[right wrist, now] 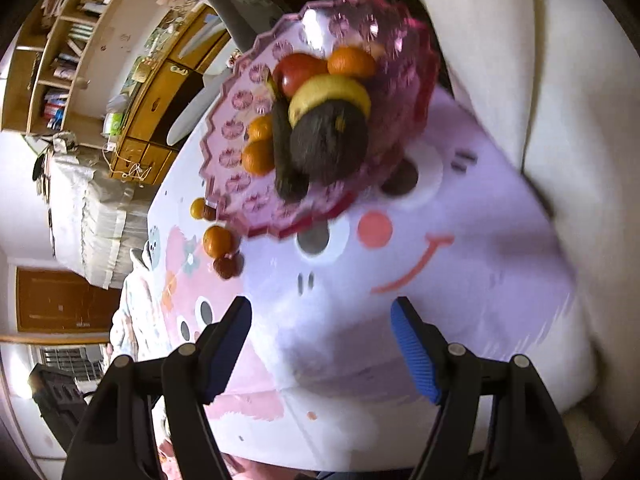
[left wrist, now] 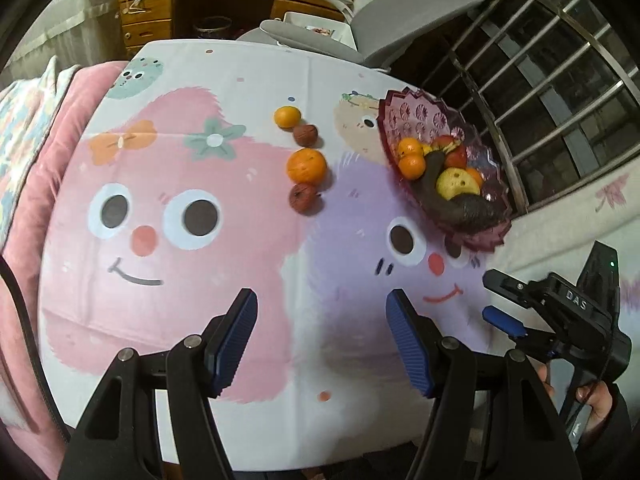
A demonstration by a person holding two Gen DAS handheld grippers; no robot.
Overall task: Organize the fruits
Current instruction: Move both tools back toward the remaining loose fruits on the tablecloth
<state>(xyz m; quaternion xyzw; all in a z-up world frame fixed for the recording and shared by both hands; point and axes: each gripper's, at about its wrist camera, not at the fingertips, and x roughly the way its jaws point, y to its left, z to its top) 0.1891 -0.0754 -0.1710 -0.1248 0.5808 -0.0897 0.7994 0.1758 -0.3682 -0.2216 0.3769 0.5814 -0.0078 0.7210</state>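
A pink scalloped fruit bowl (left wrist: pixel 404 110) (right wrist: pixel 240 92) stands at the table's right edge, filled with oranges, a red fruit, a yellow fruit and dark bananas (left wrist: pixel 468 208) (right wrist: pixel 326 144). On the cartoon tablecloth left of it lie a small orange (left wrist: pixel 287 116), a brown fruit (left wrist: pixel 306 135), a bigger orange (left wrist: pixel 306 165) (right wrist: pixel 218 240) and another brown fruit (left wrist: pixel 304 198) (right wrist: pixel 226 266). My left gripper (left wrist: pixel 322 338) hovers open and empty over the cloth, short of the loose fruits. My right gripper (right wrist: pixel 322 346) (left wrist: pixel 496 300) is open and empty too, in front of the bowl.
A grey chair (left wrist: pixel 400 12) stands behind the table, and a barred window (left wrist: pixel 560 80) is at the right. A pink blanket (left wrist: pixel 48 152) lies left of the table, with a wooden desk (left wrist: pixel 192 0) at the back. A hand (left wrist: pixel 596 400) holds the right gripper's handle.
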